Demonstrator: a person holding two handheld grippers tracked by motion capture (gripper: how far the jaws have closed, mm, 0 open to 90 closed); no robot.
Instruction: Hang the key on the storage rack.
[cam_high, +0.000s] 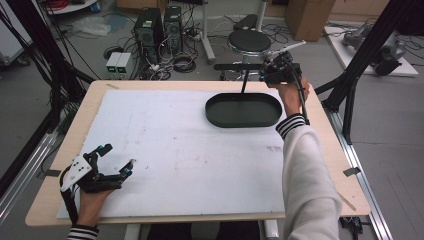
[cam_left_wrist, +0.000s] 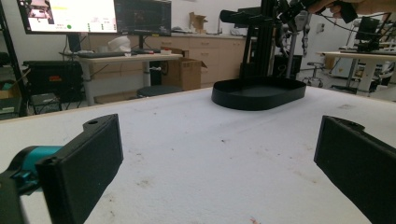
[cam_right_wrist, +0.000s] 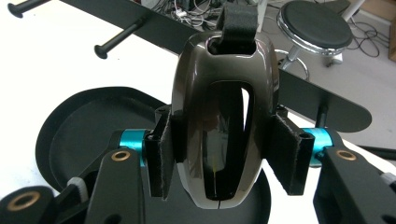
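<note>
One white mat (cam_high: 175, 150) covers the table (cam_high: 320, 165), and two grippers work over it. At the near left corner the left gripper (cam_high: 116, 159) rests low over the mat with its jaws spread wide and nothing between them — in the left gripper view both black pads (cam_left_wrist: 81, 163) stand far apart over bare mat. Toward the far right lies one black oval tray (cam_high: 243, 110), with a black stand (cam_high: 239, 67) of one post and one crossbar rising from its far edge. Above the tray's right end the right gripper (cam_high: 280, 67) is clamped on one glossy dark brown key fob (cam_right_wrist: 219, 116) — its strap (cam_right_wrist: 239, 21) points up toward the crossbar, where two pegs (cam_right_wrist: 119, 38) show.
</note>
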